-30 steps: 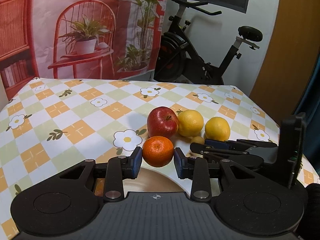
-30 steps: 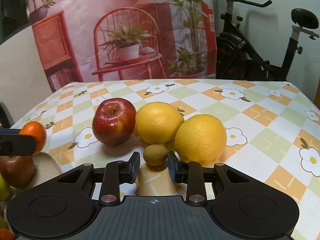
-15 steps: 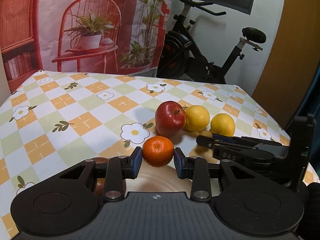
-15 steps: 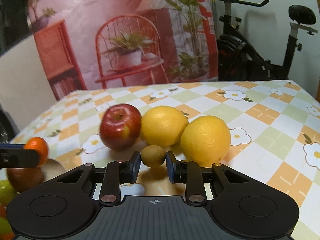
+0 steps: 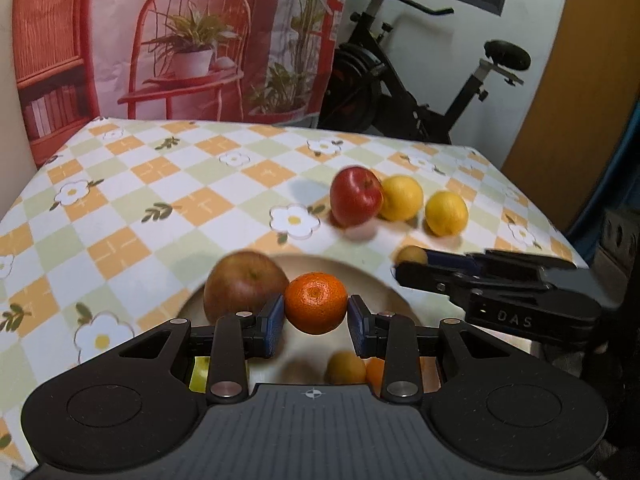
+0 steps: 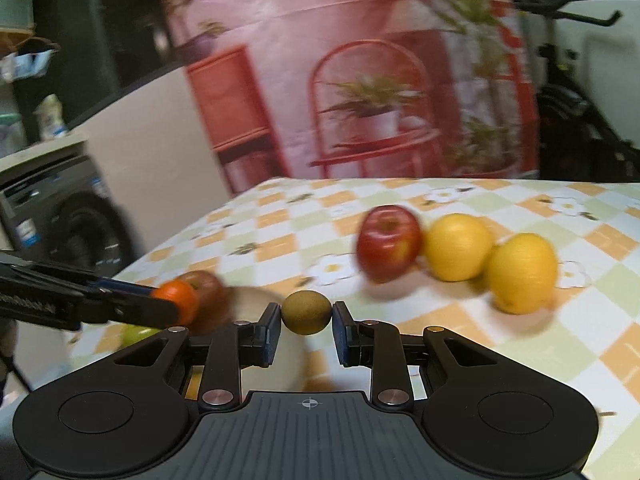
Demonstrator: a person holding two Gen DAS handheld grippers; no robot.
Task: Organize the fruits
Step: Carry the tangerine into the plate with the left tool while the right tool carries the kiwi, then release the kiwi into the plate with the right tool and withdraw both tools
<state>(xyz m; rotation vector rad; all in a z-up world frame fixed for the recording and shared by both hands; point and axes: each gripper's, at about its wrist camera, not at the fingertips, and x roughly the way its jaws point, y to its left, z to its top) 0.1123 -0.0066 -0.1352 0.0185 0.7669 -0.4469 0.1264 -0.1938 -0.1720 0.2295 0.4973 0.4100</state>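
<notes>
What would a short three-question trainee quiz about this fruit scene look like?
1. True or false: the left gripper holds a tangerine.
2. The right gripper holds: A) a lemon, B) a kiwi, C) an apple.
3. How many yellow fruits lie beside the red apple on the tablecloth?

Key: 1 true; 2 B; 3 two, and.

The left tool point(image 5: 316, 325) is matte black plastic with a ribbed central plate, a crosshair mark, round discs either side, silver screws on its linkages and blue finger pads point(image 5: 273, 325); the right tool point(image 6: 306, 333) matches; its side reads "DAS" in the left view.
</notes>
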